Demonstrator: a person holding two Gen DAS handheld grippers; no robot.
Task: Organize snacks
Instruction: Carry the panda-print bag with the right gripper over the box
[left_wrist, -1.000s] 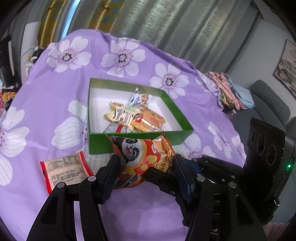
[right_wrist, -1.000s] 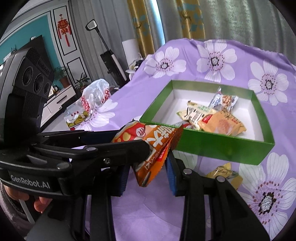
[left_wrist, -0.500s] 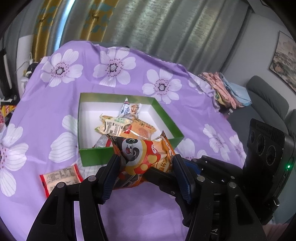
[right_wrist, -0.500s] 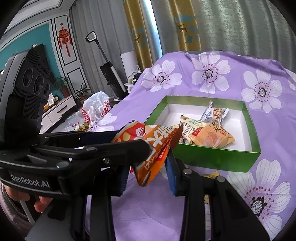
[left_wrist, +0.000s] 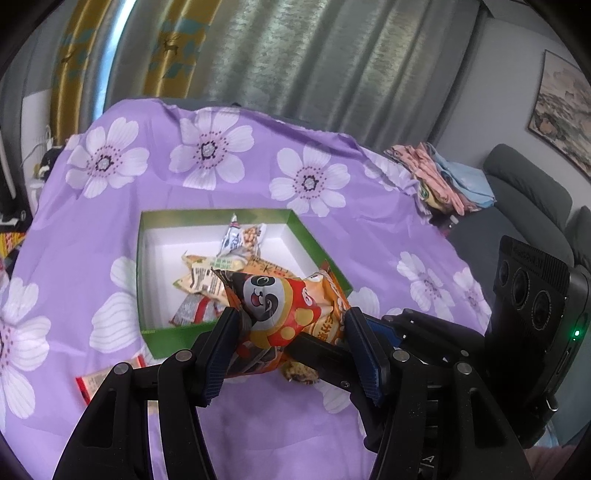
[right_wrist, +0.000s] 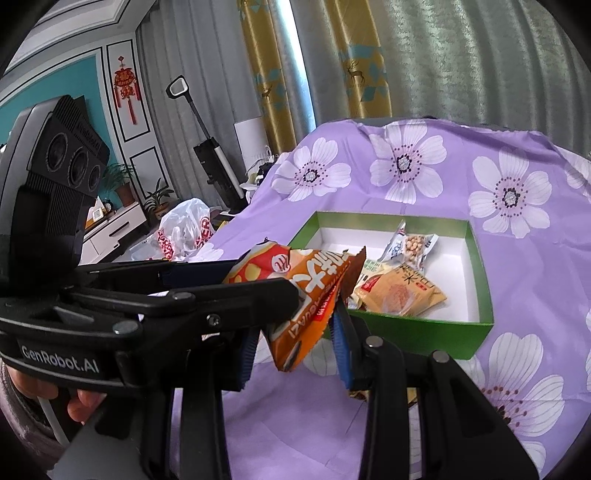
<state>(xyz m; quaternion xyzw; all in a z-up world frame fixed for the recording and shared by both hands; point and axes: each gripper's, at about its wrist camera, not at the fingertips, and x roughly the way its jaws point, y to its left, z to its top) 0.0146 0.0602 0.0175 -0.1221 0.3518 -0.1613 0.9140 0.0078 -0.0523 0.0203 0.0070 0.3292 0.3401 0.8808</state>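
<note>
Above the green box's near edge, at six o'clock from the snacks inside, both the left gripper and right gripper clamped the orange bag, lifted higher than a second earlier, nearly ready to drop in.

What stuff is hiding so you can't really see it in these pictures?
- Red-edged packet, left wrist view: the left claw covers most of it.
- Small snack under the panda bag, left wrist view: mostly hidden by bag and claw.
- Front of the green box, right wrist view: the bag and right claw block its near-left corner.
- Packet labels: too small to read.
</note>
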